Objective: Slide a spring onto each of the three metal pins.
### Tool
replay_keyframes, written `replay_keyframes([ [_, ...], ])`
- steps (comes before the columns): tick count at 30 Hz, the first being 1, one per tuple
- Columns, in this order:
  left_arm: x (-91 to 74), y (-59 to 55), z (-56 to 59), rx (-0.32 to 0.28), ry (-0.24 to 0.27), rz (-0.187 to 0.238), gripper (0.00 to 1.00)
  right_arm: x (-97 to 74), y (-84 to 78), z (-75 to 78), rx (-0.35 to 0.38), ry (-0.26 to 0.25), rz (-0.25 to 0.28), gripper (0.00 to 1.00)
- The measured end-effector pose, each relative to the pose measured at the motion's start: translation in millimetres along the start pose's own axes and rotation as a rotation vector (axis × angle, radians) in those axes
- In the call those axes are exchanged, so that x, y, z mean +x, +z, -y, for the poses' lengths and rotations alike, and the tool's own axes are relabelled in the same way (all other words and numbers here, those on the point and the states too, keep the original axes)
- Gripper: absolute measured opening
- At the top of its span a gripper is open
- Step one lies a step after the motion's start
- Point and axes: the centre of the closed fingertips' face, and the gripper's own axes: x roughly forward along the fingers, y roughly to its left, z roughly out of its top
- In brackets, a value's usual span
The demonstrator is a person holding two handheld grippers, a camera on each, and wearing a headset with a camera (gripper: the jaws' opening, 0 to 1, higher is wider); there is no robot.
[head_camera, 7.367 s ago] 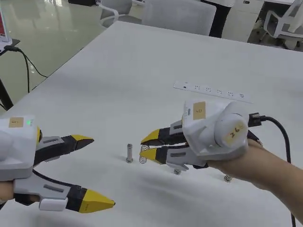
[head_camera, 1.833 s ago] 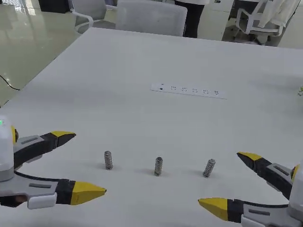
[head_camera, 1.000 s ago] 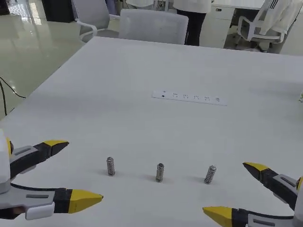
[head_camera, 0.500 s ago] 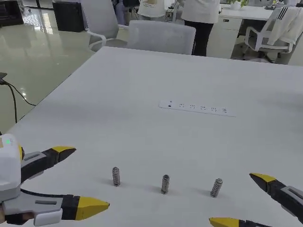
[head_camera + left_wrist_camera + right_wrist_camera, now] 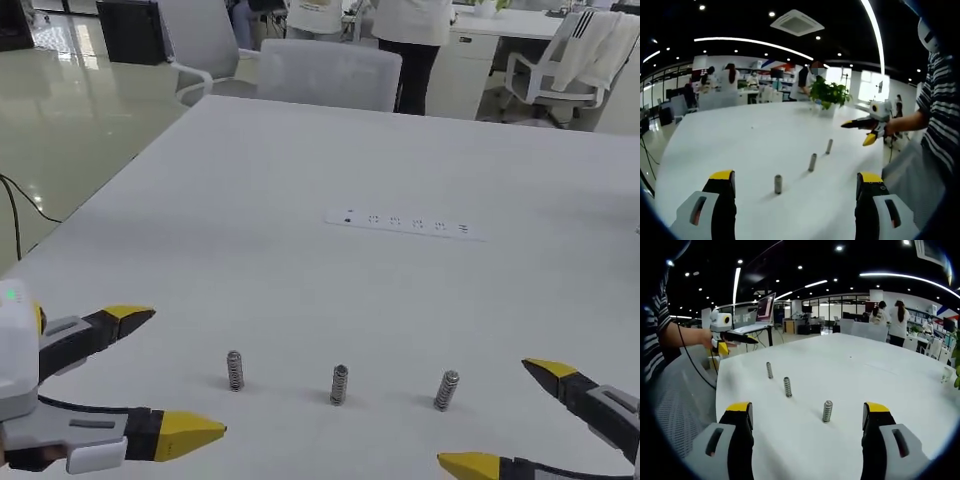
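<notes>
Nearest: the left gripper (image 5: 180, 372), closer than the middle pin (image 5: 339, 372) and off to its left, with its yellow-tipped jaws spread wide and nothing between them. The right gripper (image 5: 495, 415) is also closer than the middle pin, off to its right, with its jaws just as wide and nothing held. Both are apart from the pins. The middle pin stands on the white table (image 5: 300, 160) with a spring (image 5: 339, 390) coiled round its shaft. The left pin (image 5: 235, 370) stands on one side of it and the right pin (image 5: 446, 390) on the other, three in a row and well apart, each carrying its own coil. The right pin seems to lean a little in the head view. In the left gripper view the row runs away from the open jaws toward the right gripper. Well beyond the middle pin a white power strip (image 5: 404, 223) lies flat. Farther still, past the table's far edge, are a grey chair (image 5: 330, 75) and people standing.
</notes>
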Motion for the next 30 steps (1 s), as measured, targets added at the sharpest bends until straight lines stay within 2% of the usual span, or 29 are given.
replay_keyframes([
  [6,-0.3,-2.1,-0.7,-0.007,0.004,0.006,0.98,0.6,-1.2,-0.3,-0.005,-0.001,-0.006,0.91],
  [14,-1.2,-6.5,-1.4,-0.006,0.005,-0.009,0.98,2.4,0.4,-1.0,-0.009,-0.004,-0.004,0.91],
  [17,-0.5,-5.0,-1.9,-0.013,0.007,0.003,0.98,3.6,-2.4,-1.8,-0.019,0.000,-0.014,0.91],
  [30,-0.4,-5.7,-2.0,-0.006,0.008,-0.006,0.98,4.0,0.5,0.2,-0.016,-0.002,-0.004,0.90],
])
